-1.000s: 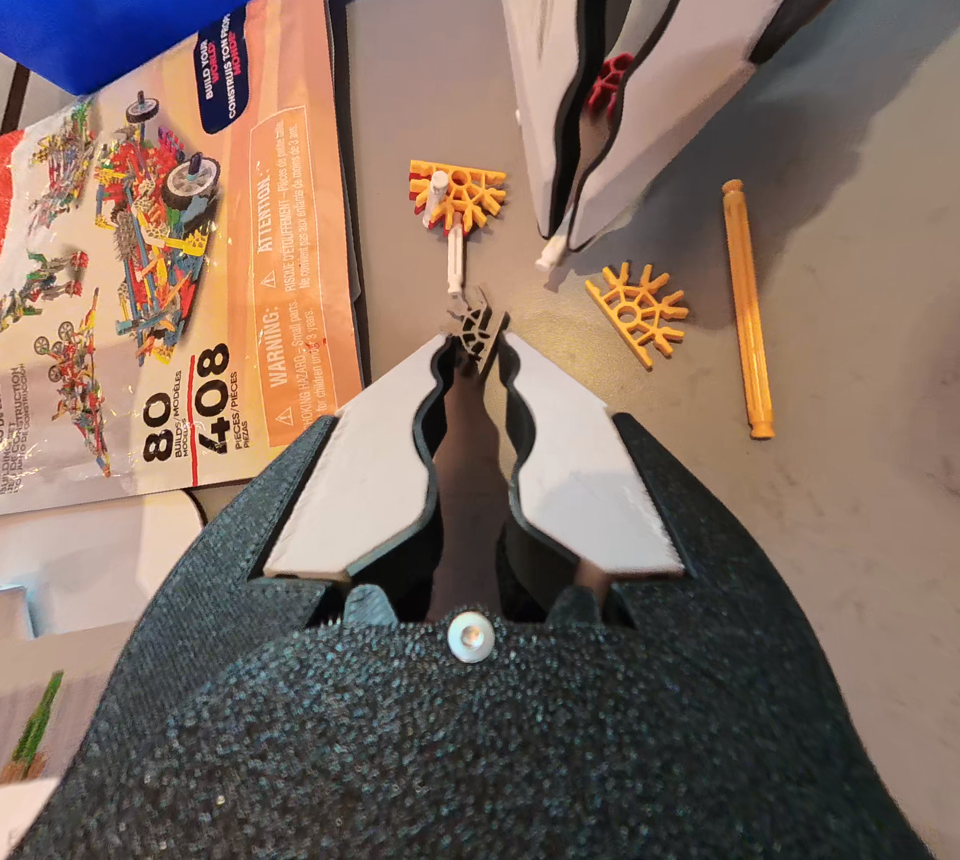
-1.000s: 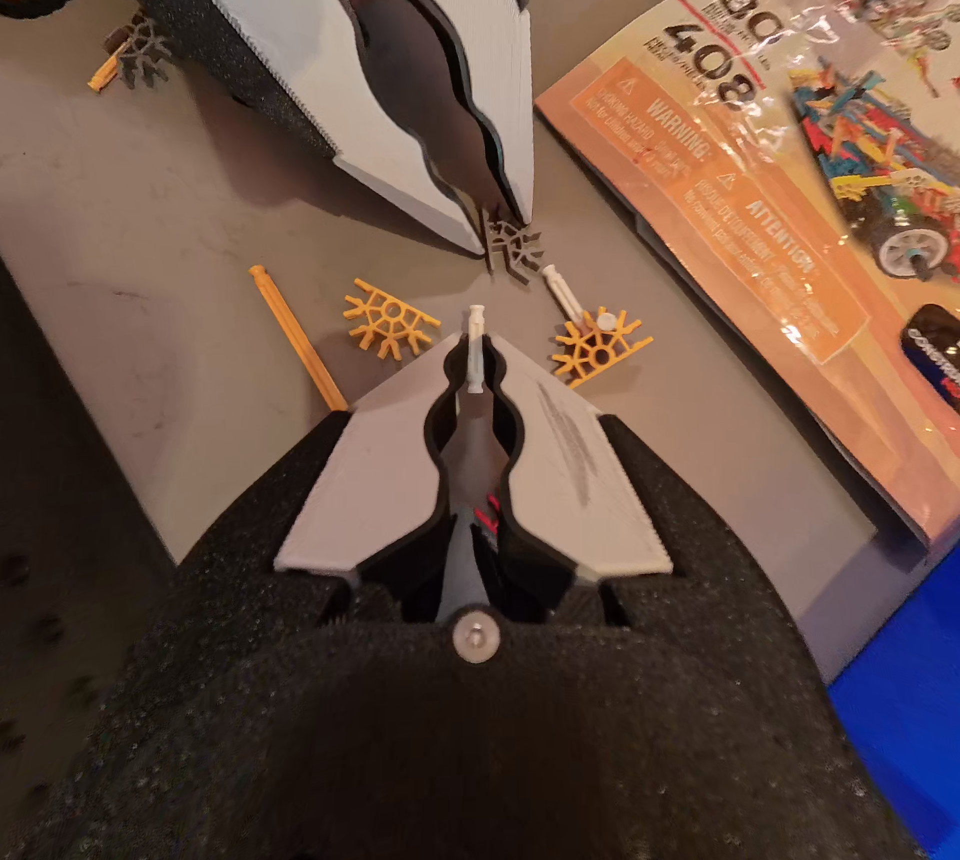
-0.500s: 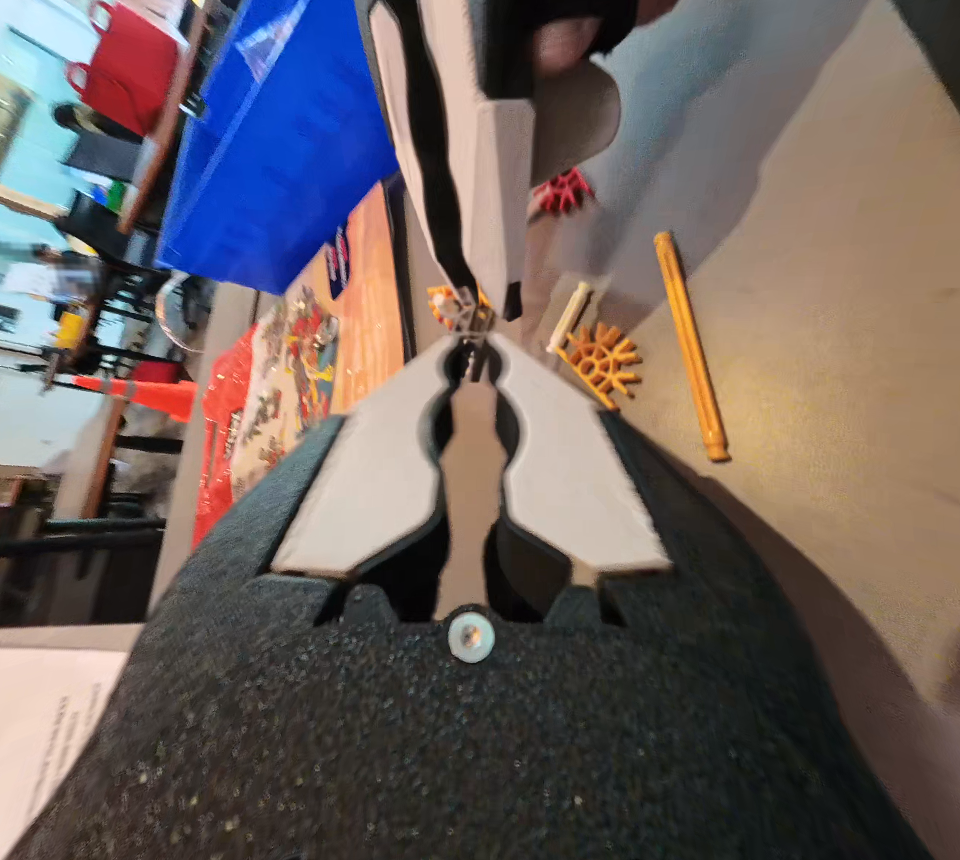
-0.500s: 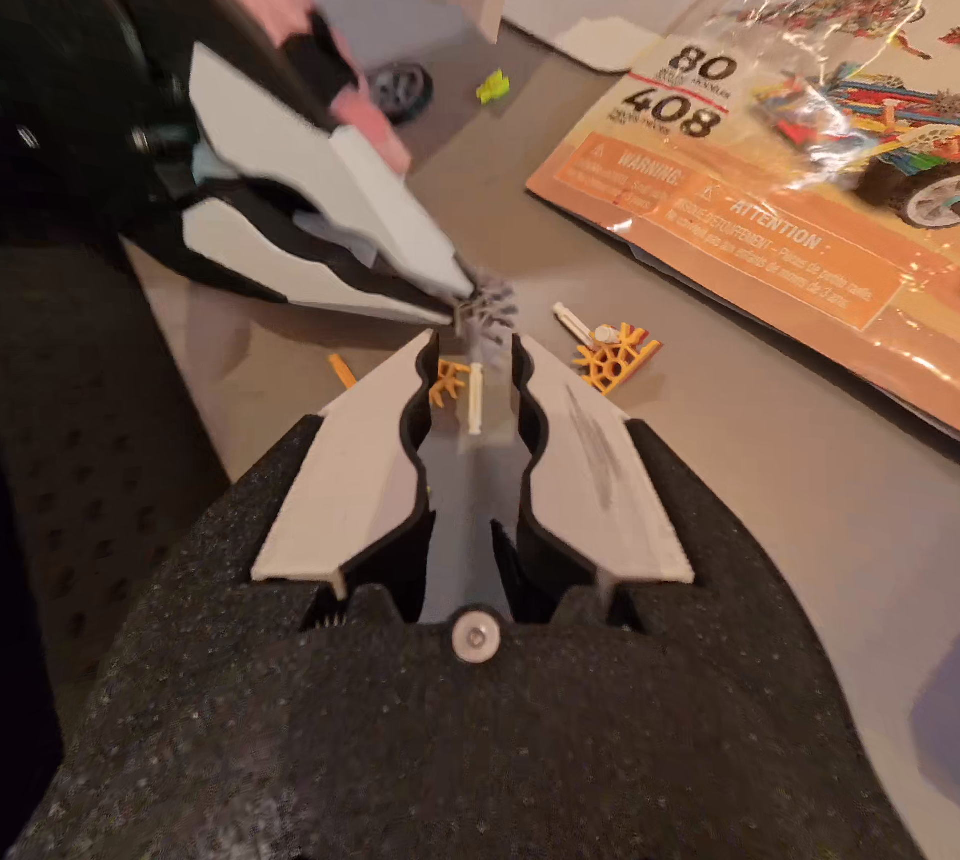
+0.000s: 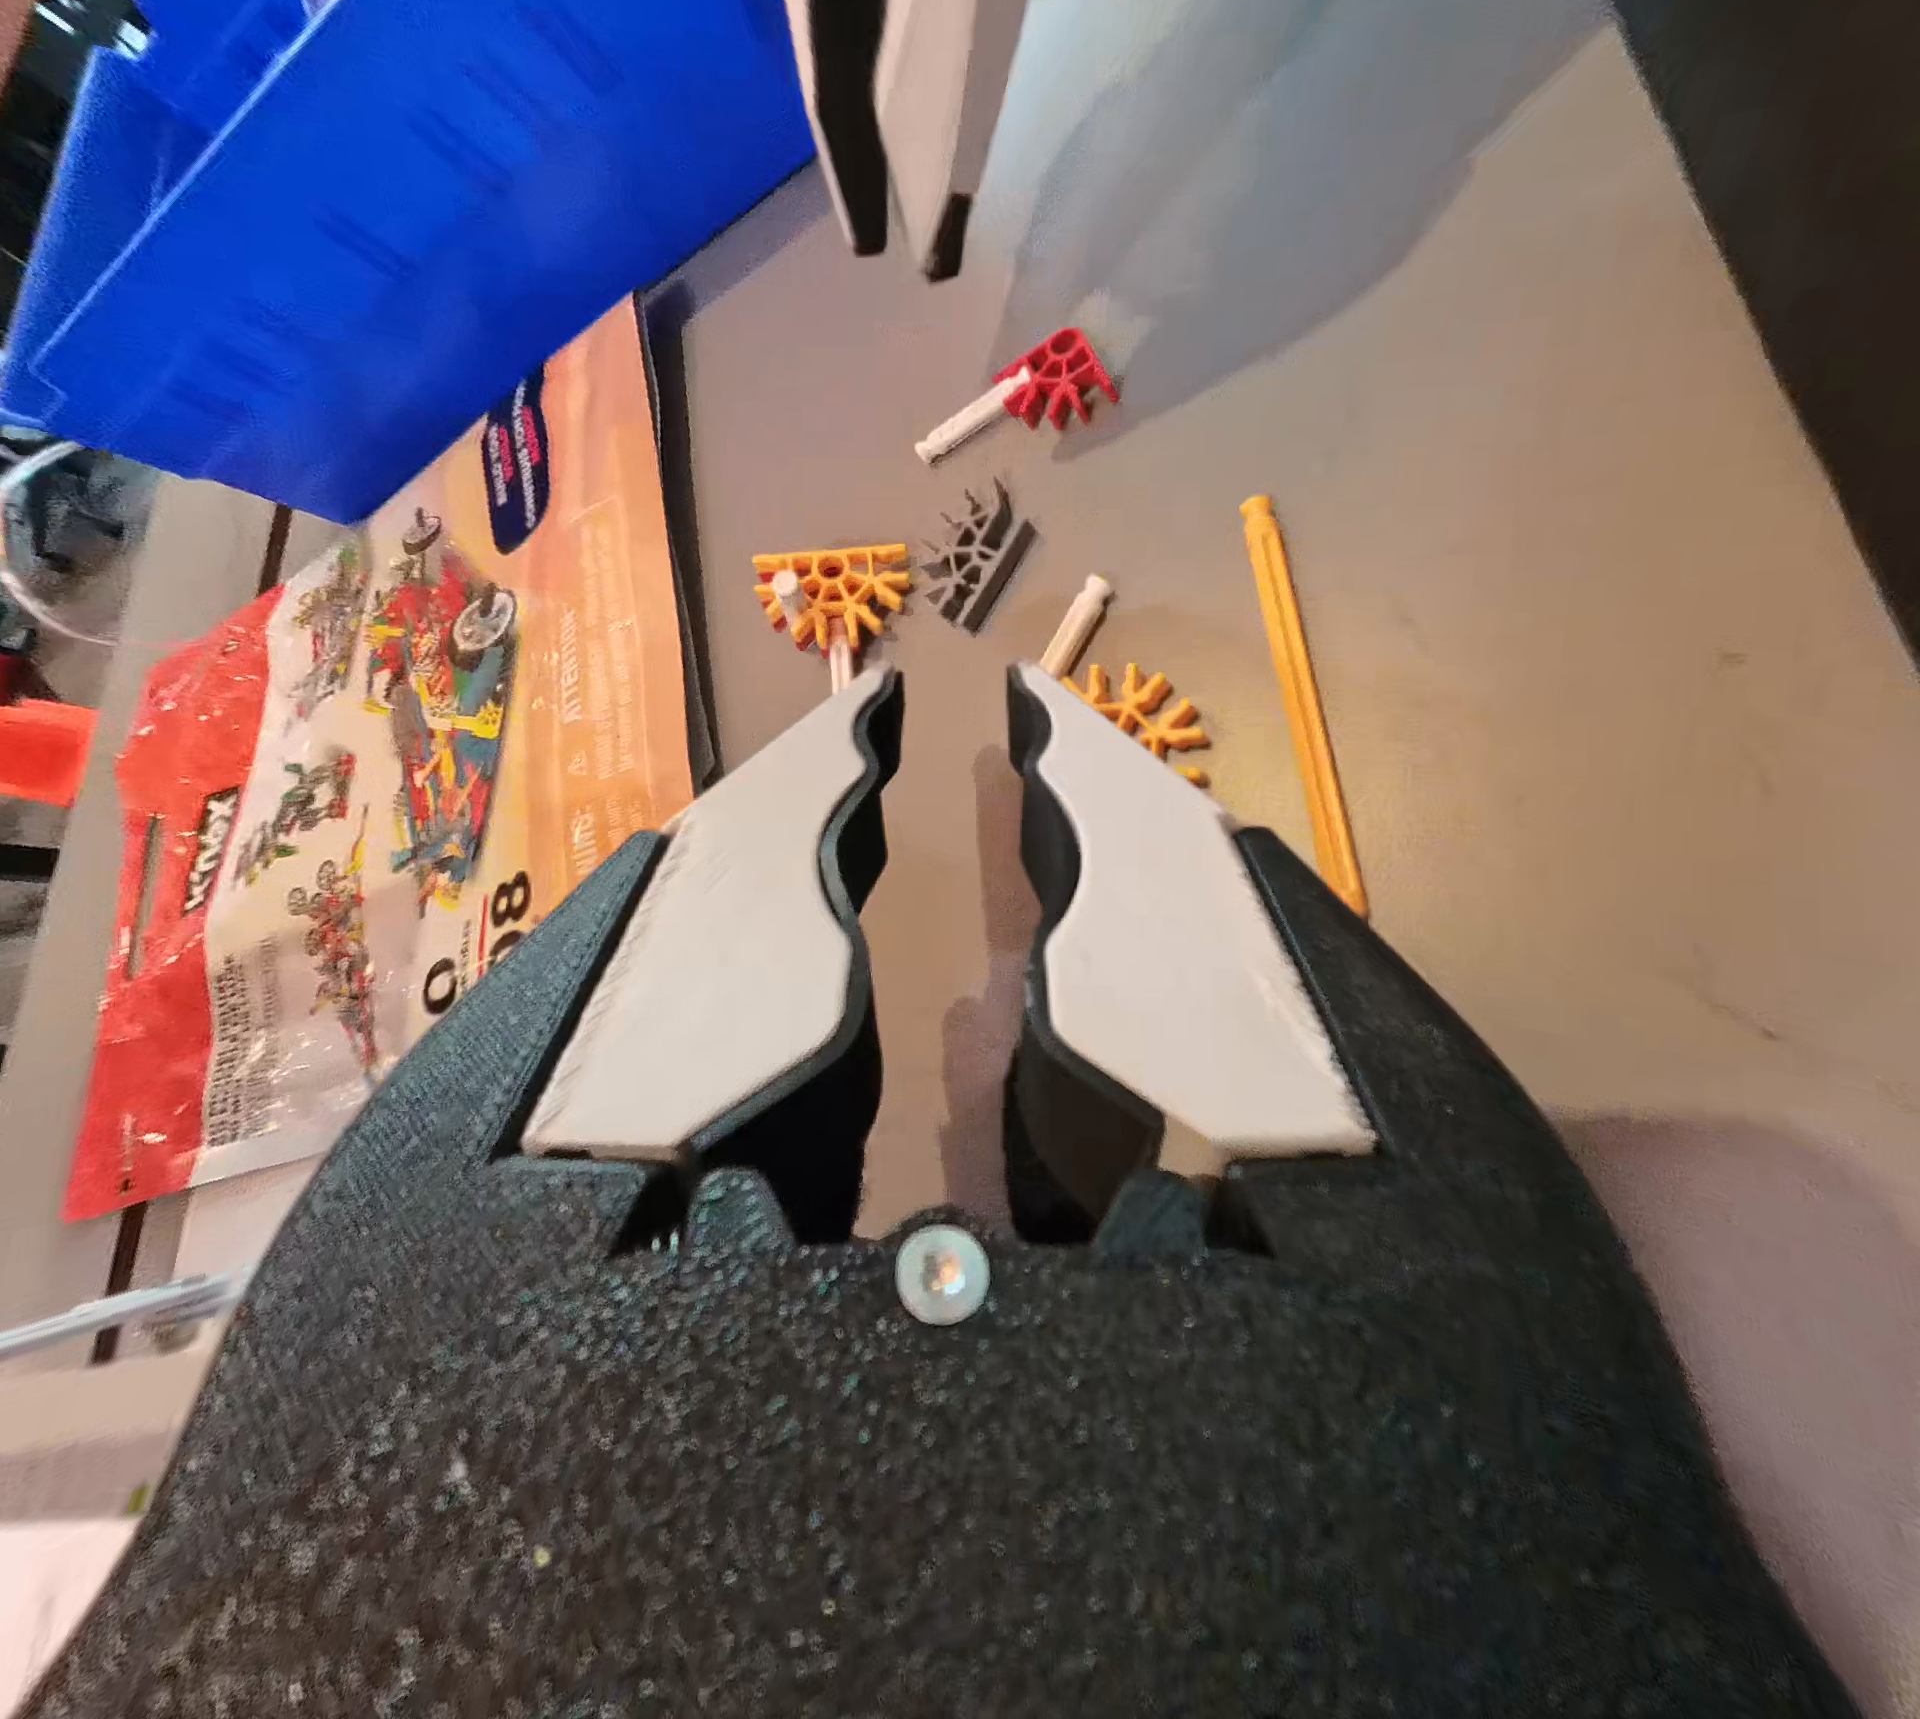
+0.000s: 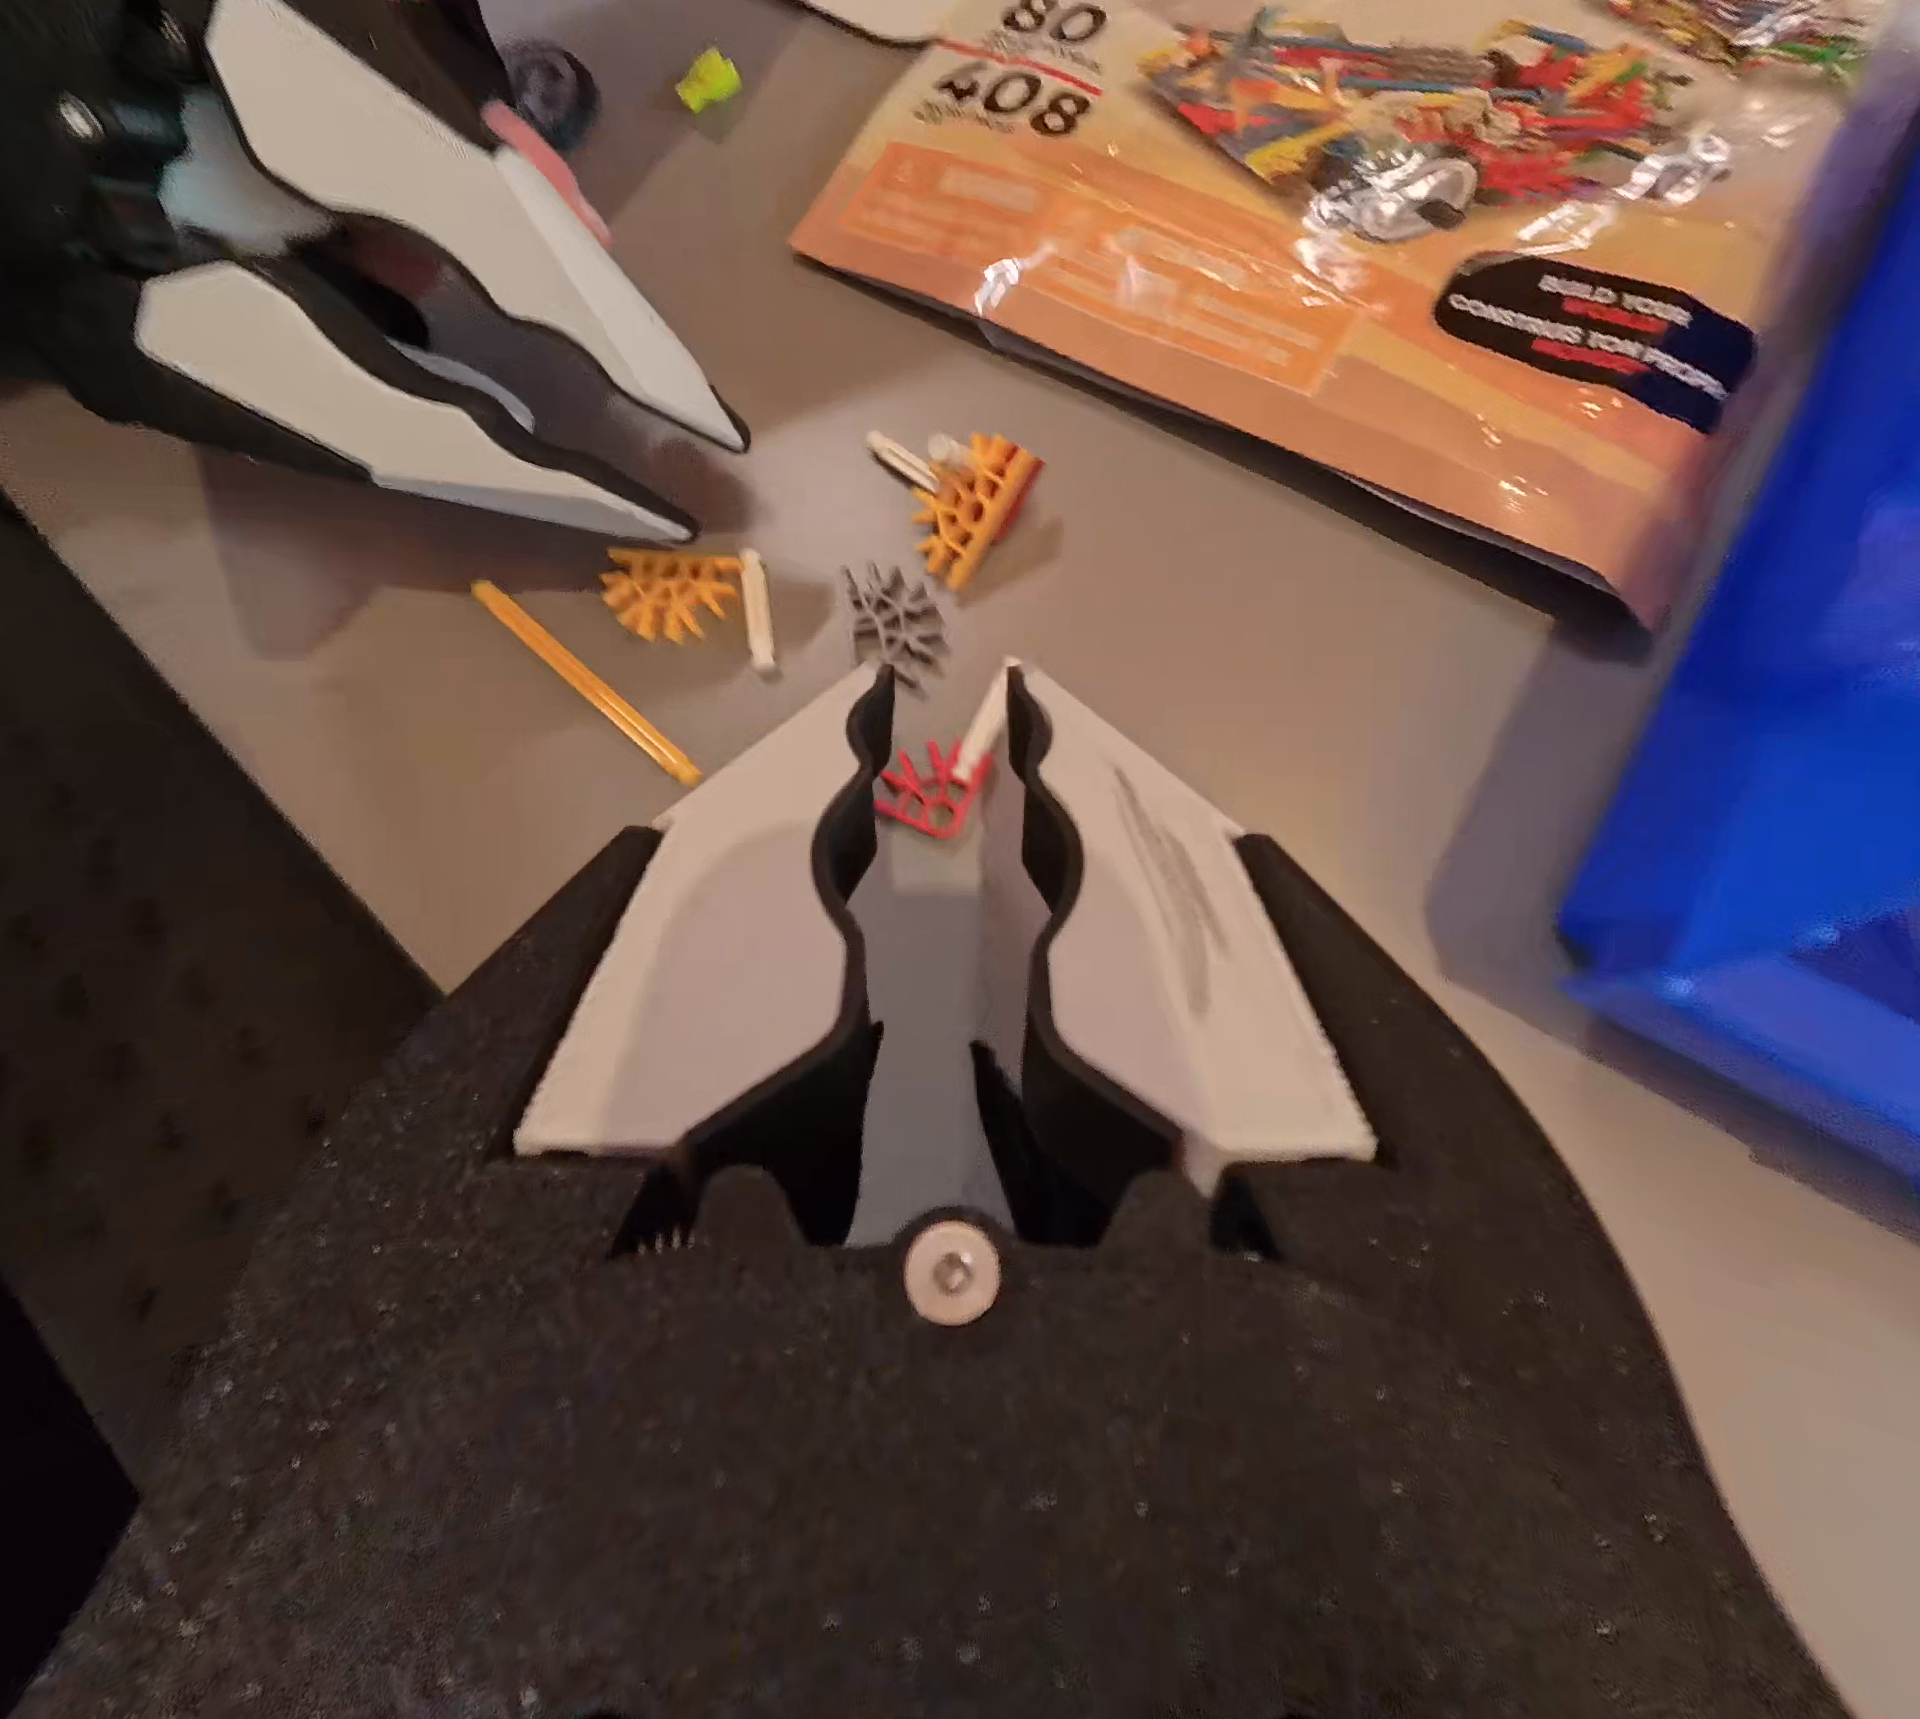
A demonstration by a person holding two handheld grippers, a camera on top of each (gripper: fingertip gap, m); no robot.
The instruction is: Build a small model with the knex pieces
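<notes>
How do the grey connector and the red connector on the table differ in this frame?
The grey connector is a fuller snowflake-like fan lying bare; the red connector is a smaller wedge with a white rod plugged into it. The grey one lies just beyond the right gripper fingertips; the red one lies between its open fingers. Both lie flat on the table, and neither is gripped.

Right gripper (image 6: 943,682) parted, empty, above red connector (image 6: 925,794); grey connector (image 6: 896,622) just ahead; left gripper (image 6: 717,480) parted, far left.
</notes>
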